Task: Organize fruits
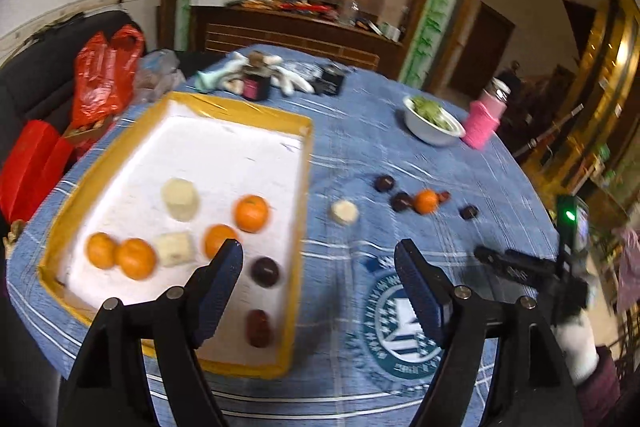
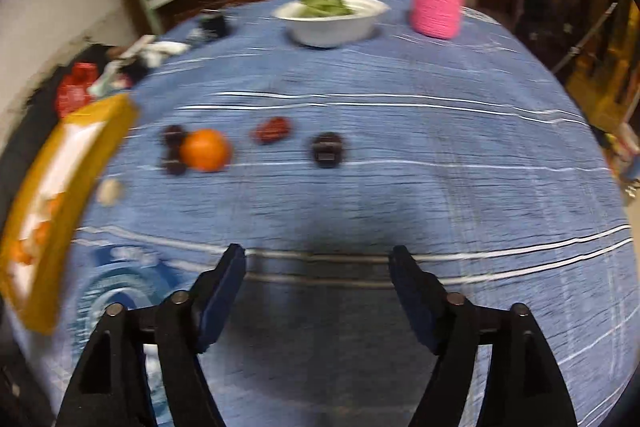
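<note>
right wrist: white bowl point(image 2: 332, 23) and pink bottle point(image 2: 438, 1) behind loose fruit.

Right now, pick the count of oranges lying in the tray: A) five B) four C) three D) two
B: the left wrist view shows four oranges inside the tray, at and; a fifth orange lies out on the tablecloth.
</note>
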`<state>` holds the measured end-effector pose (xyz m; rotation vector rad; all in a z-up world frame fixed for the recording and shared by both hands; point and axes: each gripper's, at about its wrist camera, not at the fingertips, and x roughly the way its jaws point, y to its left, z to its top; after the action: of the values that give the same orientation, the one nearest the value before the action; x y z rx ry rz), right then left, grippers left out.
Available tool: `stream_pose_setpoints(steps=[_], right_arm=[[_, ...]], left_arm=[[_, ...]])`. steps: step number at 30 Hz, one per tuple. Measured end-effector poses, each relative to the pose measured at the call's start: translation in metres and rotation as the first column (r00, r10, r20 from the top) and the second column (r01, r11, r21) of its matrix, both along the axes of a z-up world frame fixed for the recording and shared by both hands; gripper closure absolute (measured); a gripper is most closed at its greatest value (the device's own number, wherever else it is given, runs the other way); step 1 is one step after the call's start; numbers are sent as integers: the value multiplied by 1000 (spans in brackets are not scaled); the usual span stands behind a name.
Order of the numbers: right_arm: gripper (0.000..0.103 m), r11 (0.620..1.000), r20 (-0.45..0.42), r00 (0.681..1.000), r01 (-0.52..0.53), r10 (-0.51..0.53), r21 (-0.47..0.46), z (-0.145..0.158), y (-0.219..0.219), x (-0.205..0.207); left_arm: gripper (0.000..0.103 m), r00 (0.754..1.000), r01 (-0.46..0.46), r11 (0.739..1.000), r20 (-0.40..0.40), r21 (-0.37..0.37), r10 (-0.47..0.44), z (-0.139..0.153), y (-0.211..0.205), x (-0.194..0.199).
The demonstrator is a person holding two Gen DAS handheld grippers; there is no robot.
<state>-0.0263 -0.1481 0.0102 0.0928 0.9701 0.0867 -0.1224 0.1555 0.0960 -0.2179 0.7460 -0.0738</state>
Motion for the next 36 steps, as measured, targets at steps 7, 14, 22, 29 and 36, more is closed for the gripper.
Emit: stream_pose_setpoints(steps=[7,14,22,29,36], right_arm=[[0,996,-25,999,21,-23,-82,-16,-4,29],[0,995,13,1000,-1,3,-103,-20,-3,23],[0,995,13,1000,-1,2,-103,-20,-4,22],[0,995,13,1000,-1,2,-103,-20,-3,22],[0,995,12,1000,-1,2,-103,-20,-4,22]], left_arm=[[26,999,50,997,-23,54,-49,-4,-36,3],[26,997,68,994,-30,83,-66,-4,-51,2],[25,993,101,992,-65,80,-95,-12,-75,4],[25,993,115,985,-51,129,-110,-8,-86,-6],[25,992,118,985,-56,125,-112,-12,-87,-8]])
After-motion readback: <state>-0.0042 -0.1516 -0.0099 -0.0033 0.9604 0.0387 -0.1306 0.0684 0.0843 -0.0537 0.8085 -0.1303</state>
